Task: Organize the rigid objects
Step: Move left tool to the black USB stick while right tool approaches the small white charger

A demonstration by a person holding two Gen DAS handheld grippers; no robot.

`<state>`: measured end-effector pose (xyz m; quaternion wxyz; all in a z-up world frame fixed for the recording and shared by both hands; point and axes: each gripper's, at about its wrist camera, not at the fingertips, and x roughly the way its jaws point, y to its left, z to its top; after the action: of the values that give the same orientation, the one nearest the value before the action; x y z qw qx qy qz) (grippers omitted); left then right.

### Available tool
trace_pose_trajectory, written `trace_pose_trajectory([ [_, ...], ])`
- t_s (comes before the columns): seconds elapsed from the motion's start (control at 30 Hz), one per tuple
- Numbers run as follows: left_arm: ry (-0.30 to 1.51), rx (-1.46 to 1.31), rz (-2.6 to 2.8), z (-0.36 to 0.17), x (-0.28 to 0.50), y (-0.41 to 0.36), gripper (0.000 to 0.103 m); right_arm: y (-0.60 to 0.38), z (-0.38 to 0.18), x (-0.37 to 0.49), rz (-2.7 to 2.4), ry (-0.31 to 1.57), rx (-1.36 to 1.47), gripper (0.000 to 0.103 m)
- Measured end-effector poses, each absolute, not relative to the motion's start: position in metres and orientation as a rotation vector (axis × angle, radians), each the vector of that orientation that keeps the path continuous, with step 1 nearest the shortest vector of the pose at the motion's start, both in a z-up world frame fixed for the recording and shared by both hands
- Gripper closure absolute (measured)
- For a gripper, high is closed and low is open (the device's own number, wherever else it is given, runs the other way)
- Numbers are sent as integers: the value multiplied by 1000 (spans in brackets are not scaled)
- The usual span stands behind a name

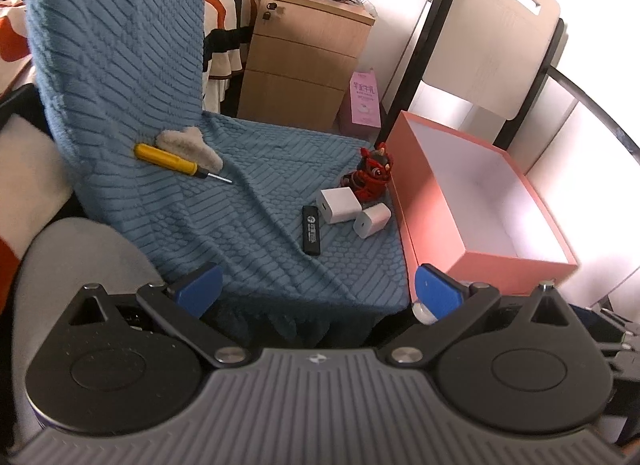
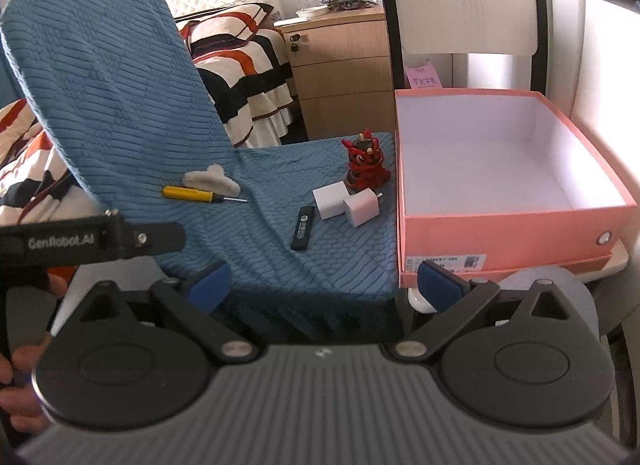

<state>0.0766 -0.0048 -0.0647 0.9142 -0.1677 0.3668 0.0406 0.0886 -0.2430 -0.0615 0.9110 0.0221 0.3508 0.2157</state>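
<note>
On a chair draped in a blue blanket (image 1: 256, 201) (image 2: 280, 201) lie a yellow screwdriver (image 1: 176, 163) (image 2: 192, 194), a fuzzy beige clip (image 1: 192, 145) (image 2: 212, 181), a black USB stick (image 1: 311, 234) (image 2: 302, 232), two white charger cubes (image 1: 338, 205) (image 2: 330, 199) (image 1: 372, 219) (image 2: 362, 207) and a red figurine (image 1: 370, 179) (image 2: 364, 165). An empty pink box (image 1: 516, 257) (image 2: 500, 225) stands to the right of them. My left gripper (image 1: 318, 291) and right gripper (image 2: 322, 285) hang open in front of the chair's front edge, holding nothing.
A wooden drawer cabinet (image 1: 304, 61) (image 2: 340, 65) stands behind, with a striped bed (image 2: 240, 65) to its left and a pink carton (image 1: 362, 101) on the floor. A second chair's back (image 1: 492, 37) (image 2: 464, 1) rises behind the box. A hand (image 2: 20, 385) holds the left tool.
</note>
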Motion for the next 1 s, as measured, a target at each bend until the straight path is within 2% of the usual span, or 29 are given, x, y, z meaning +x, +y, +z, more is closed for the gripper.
trace_pose_trajectory([
  [0.27,773,-365,64,-83,121,-6,0,-234,-81,111,432,659,-3,2],
  [0.53,797,-382,50,-111,158,-2,0,-225,-94,137,439,626,-38,27],
  [0.8,817,-390,49,-139,188,3,1,-207,-107,152,465,555,-116,36],
  [0.87,820,-390,46,-147,195,3,4,-201,-113,156,471,547,-147,41],
  [0.93,836,-389,48,-158,203,4,10,-194,-120,161,476,544,-180,52],
  [1.0,844,-388,36,-169,212,6,17,-188,-127,166,475,535,-212,59],
])
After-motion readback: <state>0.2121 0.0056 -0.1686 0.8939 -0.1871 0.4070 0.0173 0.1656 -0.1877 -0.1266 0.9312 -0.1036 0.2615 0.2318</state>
